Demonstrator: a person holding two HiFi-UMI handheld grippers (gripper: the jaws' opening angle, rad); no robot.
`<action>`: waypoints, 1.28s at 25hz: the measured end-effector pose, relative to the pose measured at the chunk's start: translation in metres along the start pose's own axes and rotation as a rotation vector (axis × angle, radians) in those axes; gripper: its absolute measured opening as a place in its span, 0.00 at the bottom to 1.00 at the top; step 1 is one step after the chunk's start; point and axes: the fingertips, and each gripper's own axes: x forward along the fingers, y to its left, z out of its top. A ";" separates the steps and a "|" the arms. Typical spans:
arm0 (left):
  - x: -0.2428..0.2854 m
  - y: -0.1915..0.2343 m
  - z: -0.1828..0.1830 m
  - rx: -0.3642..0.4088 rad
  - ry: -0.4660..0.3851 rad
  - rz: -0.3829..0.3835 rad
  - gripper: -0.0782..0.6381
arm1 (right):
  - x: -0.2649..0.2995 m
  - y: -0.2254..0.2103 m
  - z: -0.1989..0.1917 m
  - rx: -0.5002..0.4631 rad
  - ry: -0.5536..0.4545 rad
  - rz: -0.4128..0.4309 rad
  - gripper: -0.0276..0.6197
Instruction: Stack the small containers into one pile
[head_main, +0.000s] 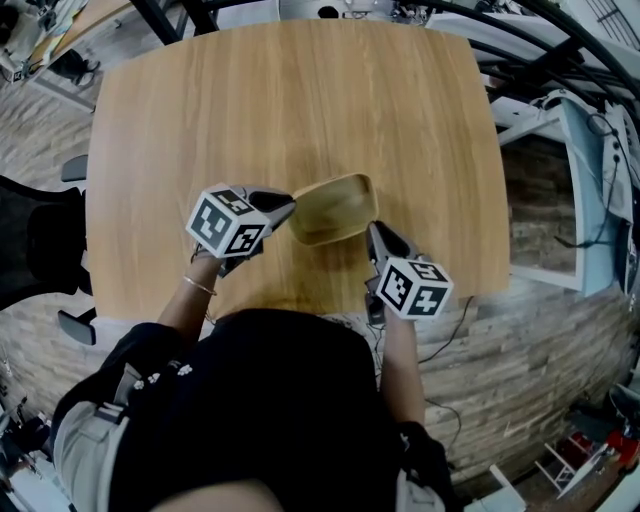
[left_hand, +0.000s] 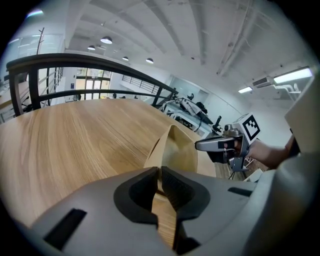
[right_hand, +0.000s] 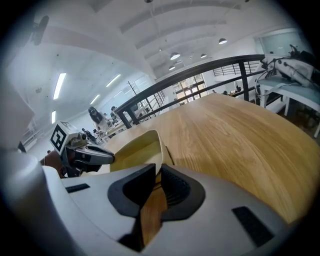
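1. Closest in the head view is the person's dark top (head_main: 250, 400). Both forearms reach forward from it, and a thin bracelet (head_main: 200, 286) sits on the left wrist.
2. The left gripper (head_main: 288, 208) angles down to the left end of the small container (head_main: 335, 208). Its fingers are pinched on the thin rim there, and the left gripper view shows the wall caught between the dark pads.
3. The right gripper (head_main: 372, 230) meets the container's right near corner. Its fingers likewise clamp the rim, with the wall squeezed between the pads.
4. The container is shallow, tan and rounded-rectangular, with its open side up. It spans the gap between the two grippers, over the near middle of the surface (head_main: 300, 100). I cannot tell whether its base touches the wood.
5. Farther out lies light wood grain.
6. Past the far edge curves a dark rail (left_hand: 100, 62).
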 end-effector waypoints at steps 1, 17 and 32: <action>0.001 0.000 -0.001 0.004 0.003 0.002 0.16 | 0.000 -0.001 -0.001 0.000 0.003 -0.004 0.11; 0.006 0.003 -0.001 -0.002 -0.006 0.023 0.16 | 0.008 -0.009 -0.008 -0.055 0.046 -0.029 0.11; 0.006 0.012 0.001 0.039 0.024 0.069 0.16 | 0.016 -0.009 -0.012 -0.127 0.090 -0.040 0.11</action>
